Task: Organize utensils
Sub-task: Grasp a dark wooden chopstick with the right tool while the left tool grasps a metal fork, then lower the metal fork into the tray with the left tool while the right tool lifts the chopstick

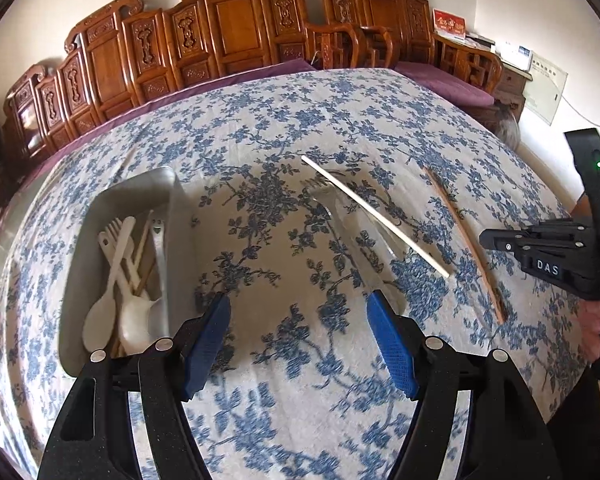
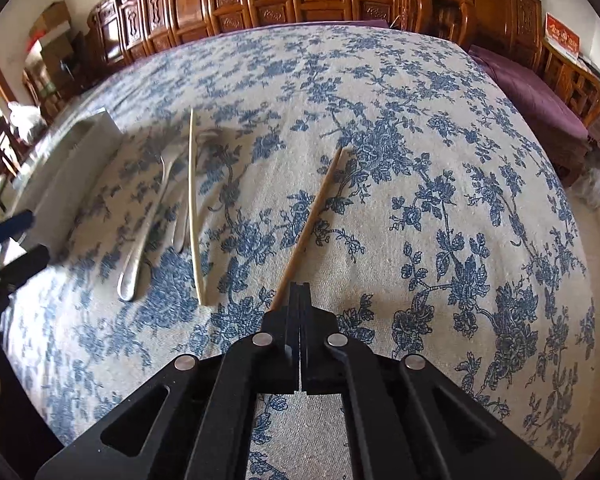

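My left gripper (image 1: 298,300) is open, its blue pads (image 1: 390,344) hovering over bare cloth with nothing between them. A metal tray (image 1: 100,208) to its left holds white plastic spoons (image 1: 100,316), a fork and chopsticks. Ahead on the cloth lie a metal fork (image 1: 328,204) and spoon (image 2: 140,248), with a white chopstick (image 1: 376,216) across them. Further right lies a brown chopstick (image 1: 464,240). My right gripper (image 2: 300,286) is shut, fingers pressed together. The brown chopstick (image 2: 312,224) runs along the cloth and slips out of sight beside its left finger, not between the pads.
A blue floral tablecloth (image 2: 420,200) covers the table. Carved wooden chairs (image 1: 228,28) with purple cushions line the far edge. A hand (image 1: 596,320) holds the right gripper (image 1: 485,237) at the right edge. The left gripper (image 2: 34,236) shows at the left edge beside the tray (image 2: 72,160).
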Motion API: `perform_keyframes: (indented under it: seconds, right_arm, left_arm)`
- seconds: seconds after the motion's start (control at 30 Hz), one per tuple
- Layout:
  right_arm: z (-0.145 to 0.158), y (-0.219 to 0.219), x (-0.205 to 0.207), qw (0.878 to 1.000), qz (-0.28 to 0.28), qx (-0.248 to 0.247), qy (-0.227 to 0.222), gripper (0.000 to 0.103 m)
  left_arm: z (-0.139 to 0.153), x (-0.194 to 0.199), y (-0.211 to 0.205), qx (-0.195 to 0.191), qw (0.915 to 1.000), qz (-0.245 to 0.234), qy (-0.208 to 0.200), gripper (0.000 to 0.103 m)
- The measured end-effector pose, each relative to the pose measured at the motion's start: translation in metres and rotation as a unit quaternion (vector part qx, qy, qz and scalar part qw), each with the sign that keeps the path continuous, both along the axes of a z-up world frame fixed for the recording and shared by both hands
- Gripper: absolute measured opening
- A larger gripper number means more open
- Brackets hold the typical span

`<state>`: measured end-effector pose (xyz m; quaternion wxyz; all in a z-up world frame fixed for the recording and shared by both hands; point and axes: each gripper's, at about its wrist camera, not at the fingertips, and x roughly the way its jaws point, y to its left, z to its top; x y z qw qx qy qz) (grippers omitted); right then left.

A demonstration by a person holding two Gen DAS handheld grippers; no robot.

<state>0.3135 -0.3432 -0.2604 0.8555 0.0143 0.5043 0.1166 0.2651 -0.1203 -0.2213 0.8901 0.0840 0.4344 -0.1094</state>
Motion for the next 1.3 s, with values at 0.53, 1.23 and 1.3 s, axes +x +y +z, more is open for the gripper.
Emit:
perform_keyframes:
  seconds: [0.53, 1.23, 1.3]
  right_arm:
    - [-0.006, 0.014, 0.001, 0.998, 0.035, -0.061, -0.004, 0.024]
    - [-0.004, -0.004, 0.003, 0.999, 0.022, -0.032, 0.005, 0.006]
    - [0.000, -0.003, 0.001, 0.999, 0.022, -0.029, 0.001, 0.006]
  left_arm:
    - [-0.034, 0.086, -0.026, -0.037, 0.9976, 0.025, 0.054, 0.047]
    - [-0.046, 0.101, -0.024, -0.028, 0.9973, 0.018, 0.066, 0.007]
    - [-0.041, 0.097, -0.015, -0.030, 0.9974, 0.022, 0.062, 0.007]
